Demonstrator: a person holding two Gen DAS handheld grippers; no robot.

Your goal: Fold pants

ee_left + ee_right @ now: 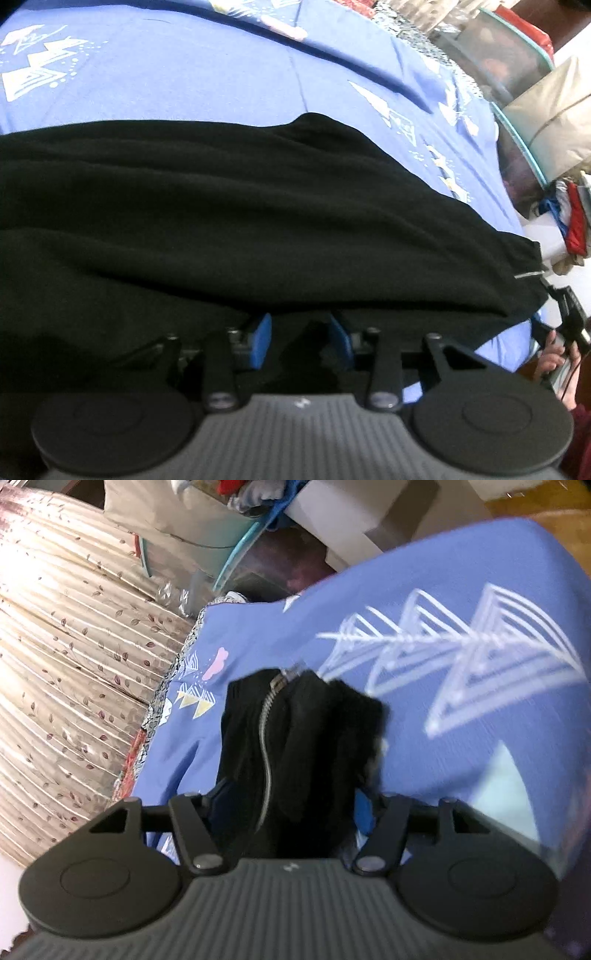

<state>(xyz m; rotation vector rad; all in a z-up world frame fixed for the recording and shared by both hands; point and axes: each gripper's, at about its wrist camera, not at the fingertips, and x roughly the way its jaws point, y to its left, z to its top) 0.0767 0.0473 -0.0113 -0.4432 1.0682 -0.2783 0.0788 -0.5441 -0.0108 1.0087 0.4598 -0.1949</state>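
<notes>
The black pants point(240, 206) lie in wide folds across a blue patterned sheet point(184, 74). My left gripper point(301, 339) is at their near edge, its blue pads point(260, 341) closed on a pinch of black cloth. In the right wrist view my right gripper point(291, 794) is shut on a bunched end of the pants point(306, 731) with a silver zipper point(266, 723), held above the sheet point(461, 590). The right gripper and the hand holding it show at the right edge of the left wrist view point(569, 325).
A glass-topped table point(517, 74) with a beige bag point(554, 114) and piled clothes point(572, 221) stands beyond the bed's right edge. A beige leaf-patterned curtain point(66, 646) hangs on the left of the right wrist view. White boxes point(351, 509) sit behind the bed.
</notes>
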